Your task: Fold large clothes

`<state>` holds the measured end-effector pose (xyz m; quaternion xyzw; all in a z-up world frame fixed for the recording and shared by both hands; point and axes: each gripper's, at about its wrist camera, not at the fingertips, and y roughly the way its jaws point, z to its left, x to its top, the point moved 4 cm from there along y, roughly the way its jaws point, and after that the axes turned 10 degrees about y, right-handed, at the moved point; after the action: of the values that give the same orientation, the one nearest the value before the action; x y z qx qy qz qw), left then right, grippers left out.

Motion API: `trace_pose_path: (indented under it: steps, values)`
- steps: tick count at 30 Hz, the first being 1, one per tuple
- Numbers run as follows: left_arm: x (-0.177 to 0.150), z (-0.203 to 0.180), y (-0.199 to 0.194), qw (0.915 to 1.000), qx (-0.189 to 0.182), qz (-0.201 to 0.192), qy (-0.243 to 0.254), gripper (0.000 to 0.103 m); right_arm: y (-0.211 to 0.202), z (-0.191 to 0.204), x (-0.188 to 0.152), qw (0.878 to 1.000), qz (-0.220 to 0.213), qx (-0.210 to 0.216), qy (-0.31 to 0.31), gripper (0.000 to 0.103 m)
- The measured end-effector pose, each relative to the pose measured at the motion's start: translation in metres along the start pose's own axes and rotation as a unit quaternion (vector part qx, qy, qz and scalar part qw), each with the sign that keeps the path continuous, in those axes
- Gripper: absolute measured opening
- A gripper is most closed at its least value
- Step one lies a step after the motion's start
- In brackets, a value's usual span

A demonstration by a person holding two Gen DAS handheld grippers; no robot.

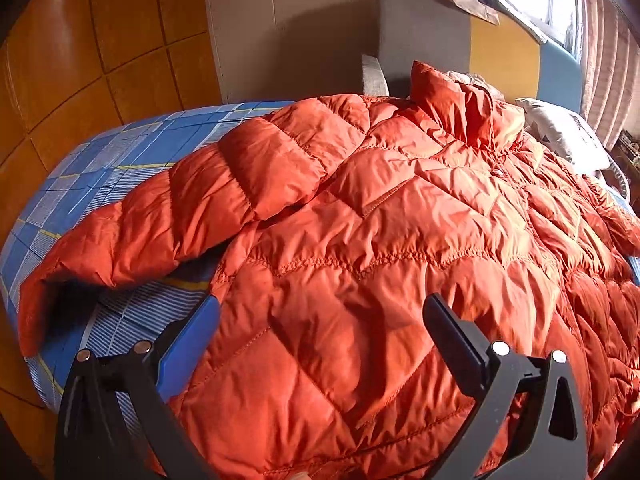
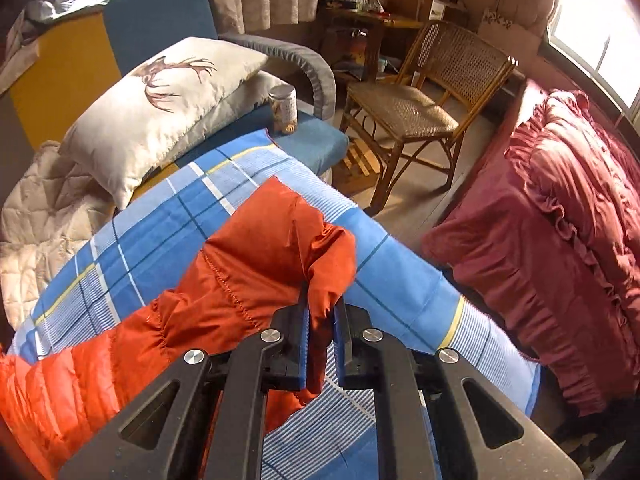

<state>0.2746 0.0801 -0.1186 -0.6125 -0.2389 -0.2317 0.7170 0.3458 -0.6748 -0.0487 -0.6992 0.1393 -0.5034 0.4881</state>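
The right gripper (image 2: 320, 312), lower centre, pinches the sleeve (image 2: 276, 248) cuff thinly; slick fabric may slip. The left gripper (image 1: 320, 344) gapes over the jacket (image 1: 400, 220).

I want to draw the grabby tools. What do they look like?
Both look alike. The left gripper and right gripper have black triangular frames with cut-out holes, round silver bolts, and two flat black fingers lined with blue pads. No cables, markings, or sleeves show.
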Motion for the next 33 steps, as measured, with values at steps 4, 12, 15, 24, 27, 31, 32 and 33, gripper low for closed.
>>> trace_pose_path:
  steps: [4,12,15,24,27,31,32,33]
  values:
    - [-0.007,0.007,-0.008,1.0,-0.001,-0.006,0.004,0.101,-0.038,0.021,0.001,0.999,-0.032,0.02,-0.013,0.009]
    - [-0.017,0.021,-0.019,0.9998,-0.015,-0.014,-0.006,0.101,-0.128,0.129,-0.049,0.982,-0.073,0.139,-0.103,0.009]
    - [-0.019,0.025,-0.021,0.9997,-0.019,-0.011,-0.006,0.101,-0.158,0.179,-0.091,0.968,-0.069,0.194,-0.145,0.009]
    - [-0.028,0.042,-0.027,0.9984,-0.044,-0.011,-0.033,0.101,-0.216,0.305,-0.25,0.918,-0.023,0.289,-0.27,0.009]
    - [-0.03,0.048,-0.028,0.9971,-0.057,-0.012,-0.048,0.101,-0.225,0.334,-0.299,0.905,-0.003,0.303,-0.297,0.009]
    - [-0.03,0.059,-0.03,0.9949,-0.066,-0.021,-0.073,0.099,-0.235,0.368,-0.356,0.886,0.022,0.324,-0.331,0.009]
    - [-0.03,0.061,-0.03,0.9946,-0.067,-0.023,-0.077,0.099,-0.237,0.374,-0.368,0.881,0.028,0.328,-0.339,0.009]
    - [-0.03,0.065,-0.03,0.9941,-0.066,-0.026,-0.082,0.099,-0.24,0.381,-0.382,0.876,0.033,0.331,-0.348,0.009]
